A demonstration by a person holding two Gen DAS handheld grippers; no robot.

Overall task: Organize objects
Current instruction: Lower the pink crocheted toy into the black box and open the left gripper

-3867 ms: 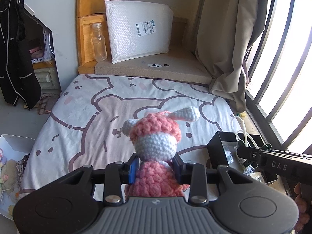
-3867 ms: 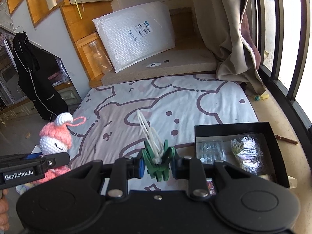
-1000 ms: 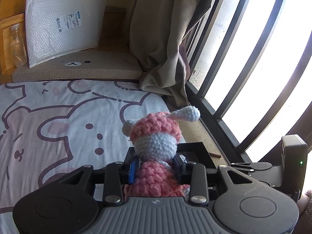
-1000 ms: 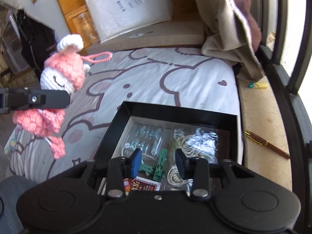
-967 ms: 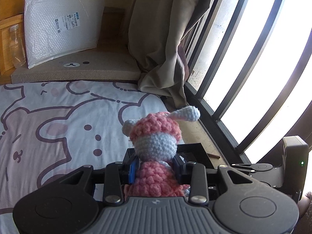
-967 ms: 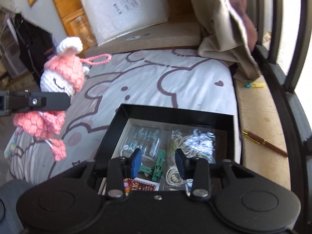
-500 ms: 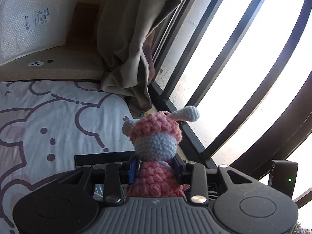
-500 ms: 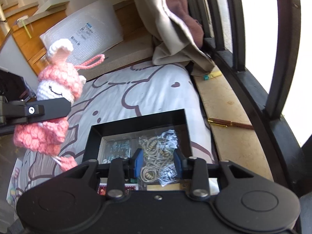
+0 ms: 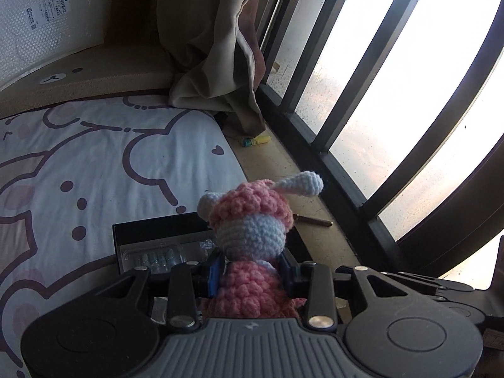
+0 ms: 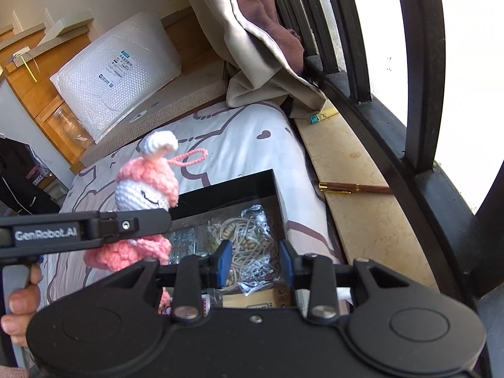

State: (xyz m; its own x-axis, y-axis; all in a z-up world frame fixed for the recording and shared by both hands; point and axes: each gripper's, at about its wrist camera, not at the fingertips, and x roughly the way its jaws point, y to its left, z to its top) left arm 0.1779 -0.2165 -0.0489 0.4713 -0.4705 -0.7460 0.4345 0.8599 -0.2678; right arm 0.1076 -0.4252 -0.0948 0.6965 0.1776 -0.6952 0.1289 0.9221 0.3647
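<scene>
Bed [image 10: 252,145]: black box [image 10: 226,186], bagged cords [image 10: 249,236]

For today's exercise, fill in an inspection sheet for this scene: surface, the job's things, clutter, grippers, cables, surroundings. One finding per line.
Surface: printed bedsheet beside a stone ledge.
Job's things: crochet doll; black box on the sheet, holding bagged cords.
Clutter: brown pen and yellow marker on the ledge.
Grippers: left gripper shut on the doll; right gripper open, empty, above the box.
Cables: nothing seen.
Surroundings: curtain, window bars, bubble mailer.
</scene>
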